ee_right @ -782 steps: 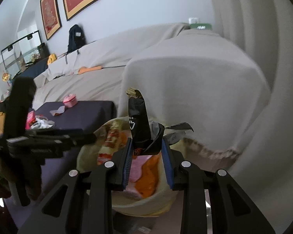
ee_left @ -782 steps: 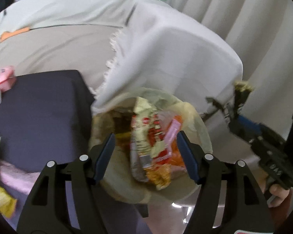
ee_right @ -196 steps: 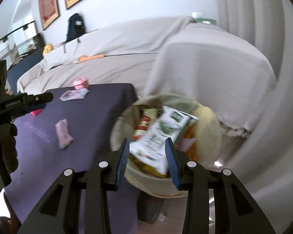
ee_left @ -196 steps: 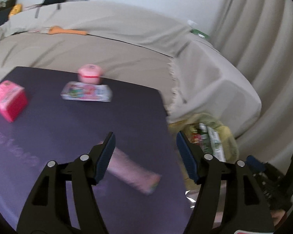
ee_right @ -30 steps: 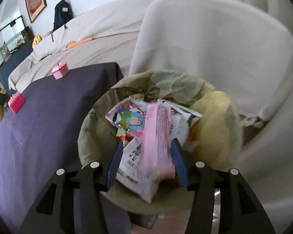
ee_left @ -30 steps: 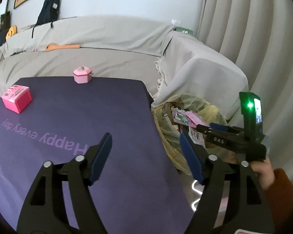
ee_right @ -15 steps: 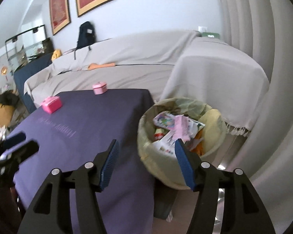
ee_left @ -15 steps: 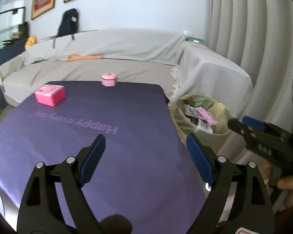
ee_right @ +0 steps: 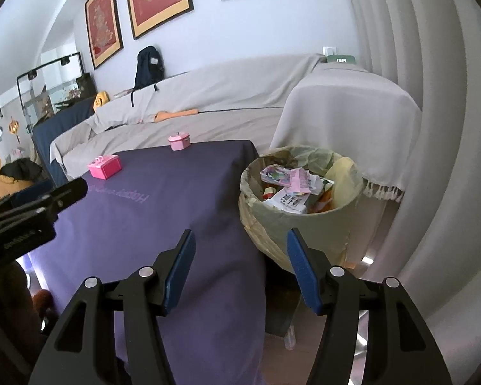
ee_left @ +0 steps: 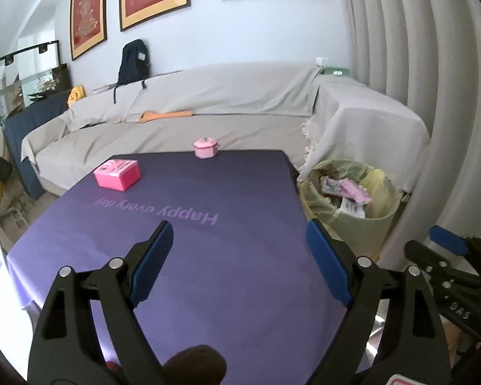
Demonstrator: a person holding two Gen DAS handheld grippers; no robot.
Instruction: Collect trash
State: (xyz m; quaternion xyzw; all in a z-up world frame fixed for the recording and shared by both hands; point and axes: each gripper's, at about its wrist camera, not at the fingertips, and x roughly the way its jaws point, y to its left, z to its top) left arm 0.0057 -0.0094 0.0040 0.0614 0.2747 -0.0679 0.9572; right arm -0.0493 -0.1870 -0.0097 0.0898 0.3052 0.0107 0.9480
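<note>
A round bin lined with a yellowish bag stands on the floor at the table's right corner. It is heaped with wrappers, a pink one on top. The left wrist view shows the bin and its wrappers to the right. My right gripper hangs open and empty, back from the bin and above the table's corner. My left gripper stands open and empty over the purple tablecloth. No loose trash shows on the cloth.
A pink box and a small pink pot sit at the far side of the table. A covered grey sofa wraps behind the table and the bin. Curtains hang on the right.
Both grippers have drawn back and risen from the bin, and their jaws have widened. The pink wrapper that was between the right jaws now lies in the bin.
</note>
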